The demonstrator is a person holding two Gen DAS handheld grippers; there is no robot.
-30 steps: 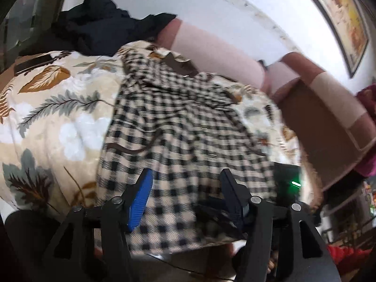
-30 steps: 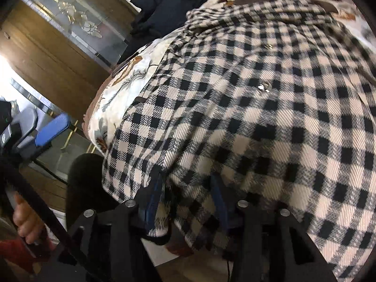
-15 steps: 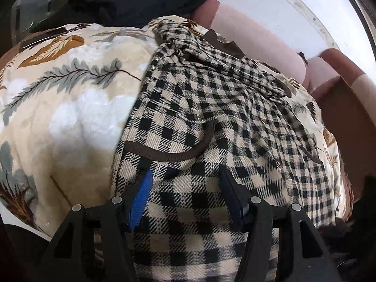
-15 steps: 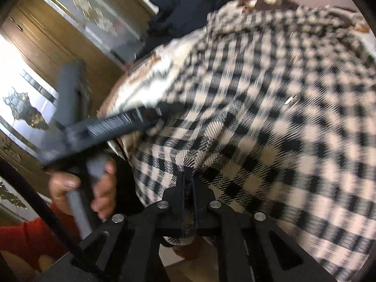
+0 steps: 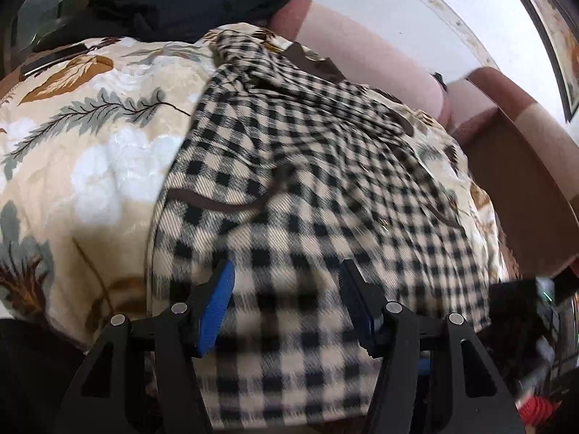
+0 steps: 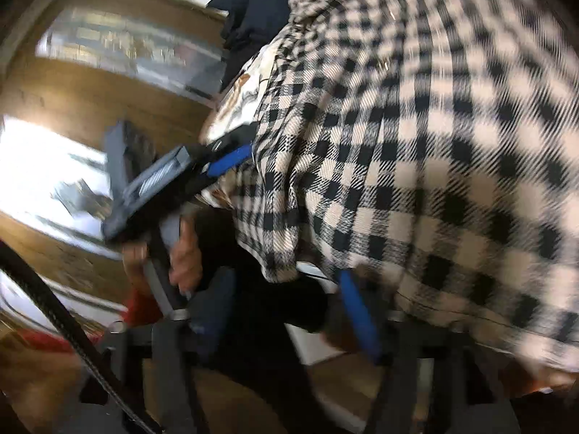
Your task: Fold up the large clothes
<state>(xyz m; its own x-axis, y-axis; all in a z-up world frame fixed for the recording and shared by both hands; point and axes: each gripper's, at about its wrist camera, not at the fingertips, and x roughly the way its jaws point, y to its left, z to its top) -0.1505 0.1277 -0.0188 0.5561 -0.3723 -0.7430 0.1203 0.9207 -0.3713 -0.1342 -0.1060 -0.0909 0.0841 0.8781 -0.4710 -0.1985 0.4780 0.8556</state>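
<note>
Both the left tool and right tool are spread wide, pinching nothing, over the checked shirt at 12 o'clock.

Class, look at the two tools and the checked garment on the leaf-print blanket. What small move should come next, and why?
Probably close the left tool on the hem of the checked garment. Its fingers stand open with the cloth's near edge between them, nothing pinched yet. The right tool is open too, at the hem's corner, so neither holds the cloth for a fold.
</note>
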